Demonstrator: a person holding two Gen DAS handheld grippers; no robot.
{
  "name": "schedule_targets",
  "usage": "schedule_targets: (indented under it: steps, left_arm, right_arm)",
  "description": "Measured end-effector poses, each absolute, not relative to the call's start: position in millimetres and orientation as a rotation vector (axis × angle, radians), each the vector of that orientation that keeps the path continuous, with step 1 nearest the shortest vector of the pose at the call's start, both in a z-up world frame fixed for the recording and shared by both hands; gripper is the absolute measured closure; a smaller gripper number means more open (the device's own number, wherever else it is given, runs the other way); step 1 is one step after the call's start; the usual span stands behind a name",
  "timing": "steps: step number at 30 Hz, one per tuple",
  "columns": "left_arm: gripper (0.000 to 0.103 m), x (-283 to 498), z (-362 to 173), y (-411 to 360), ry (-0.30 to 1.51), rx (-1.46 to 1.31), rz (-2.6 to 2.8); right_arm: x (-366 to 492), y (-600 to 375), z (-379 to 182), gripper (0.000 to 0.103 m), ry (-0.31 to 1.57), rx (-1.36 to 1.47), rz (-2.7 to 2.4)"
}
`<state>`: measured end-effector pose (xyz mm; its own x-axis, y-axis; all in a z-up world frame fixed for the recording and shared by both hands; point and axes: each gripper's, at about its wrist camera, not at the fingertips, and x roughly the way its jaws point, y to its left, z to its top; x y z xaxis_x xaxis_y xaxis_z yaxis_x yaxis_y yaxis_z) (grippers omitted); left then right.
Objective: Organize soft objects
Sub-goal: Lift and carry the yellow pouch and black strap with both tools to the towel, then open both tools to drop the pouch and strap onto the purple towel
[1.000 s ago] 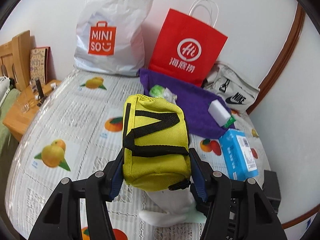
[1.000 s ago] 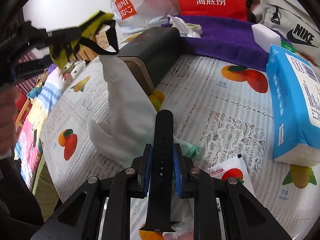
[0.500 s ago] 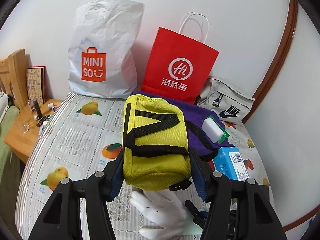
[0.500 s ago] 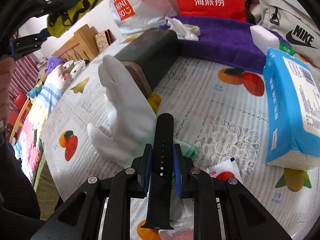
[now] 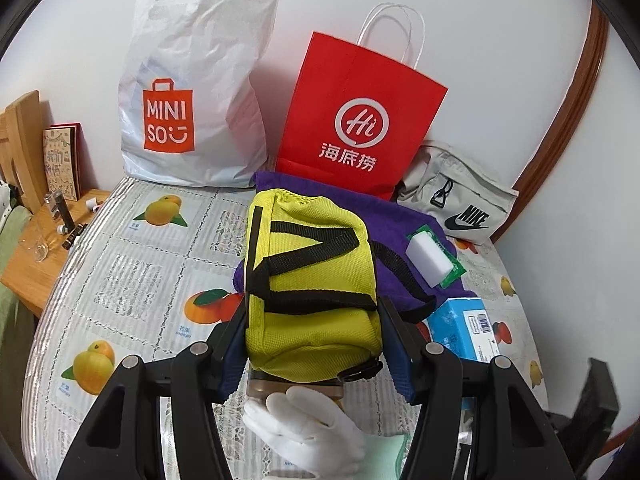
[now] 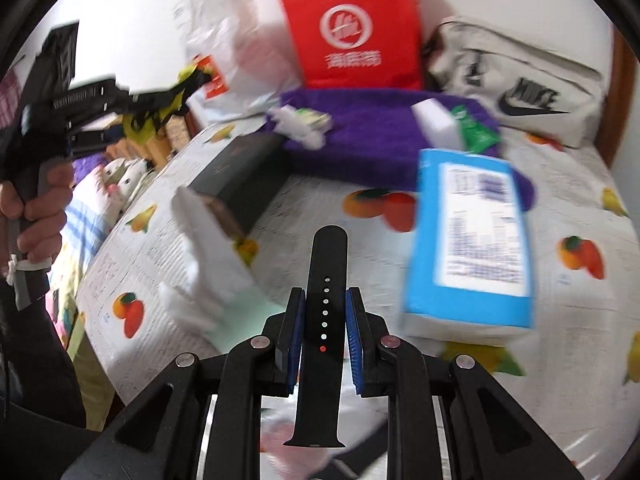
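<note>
Fabric fills the left gripper (image 5: pixel 314 344): its blue pads are clamped on the sides of a yellow woven pouch with black webbing straps (image 5: pixel 310 280), held in the air above the counter (image 5: pixel 132 276), which wears a lace-patterned cloth printed with fruit. The right gripper (image 6: pixel 325 320) is clamped on a black perforated rubber watch strap (image 6: pixel 325 312) that stands lengthwise between its pads, tip toward 12 o'clock. In the left view, a white cotton glove with a pale green cuff (image 5: pixel 308 436) lies at 6 o'clock below the pouch, against the end of a dark box. A purple towel (image 5: pixel 394 216) spreads at 1 o'clock, carrying a white sponge block in a green wrapper (image 5: pixel 430 254). A blue tissue pack (image 5: pixel 466 332) sits at 3 o'clock. The right view is blurred.
</note>
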<state>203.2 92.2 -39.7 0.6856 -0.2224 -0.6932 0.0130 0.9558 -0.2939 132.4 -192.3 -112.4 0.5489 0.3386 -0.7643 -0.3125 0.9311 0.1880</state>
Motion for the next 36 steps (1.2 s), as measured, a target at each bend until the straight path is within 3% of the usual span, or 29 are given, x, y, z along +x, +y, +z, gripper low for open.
schedule_targets:
  steps: [12, 36]
  left_arm:
    - [0.046, 240.3, -55.1, 84.5, 0.863, -0.272, -0.113]
    - [0.046, 315.9, -76.3, 61.5, 0.959, -0.232, -0.157]
  right_arm:
    - [175.0, -247.6, -95.2, 0.083, 0.859, 0.042, 0.260]
    - [303.8, -253.5, -78.7, 0.083, 0.775, 0.020, 0.252]
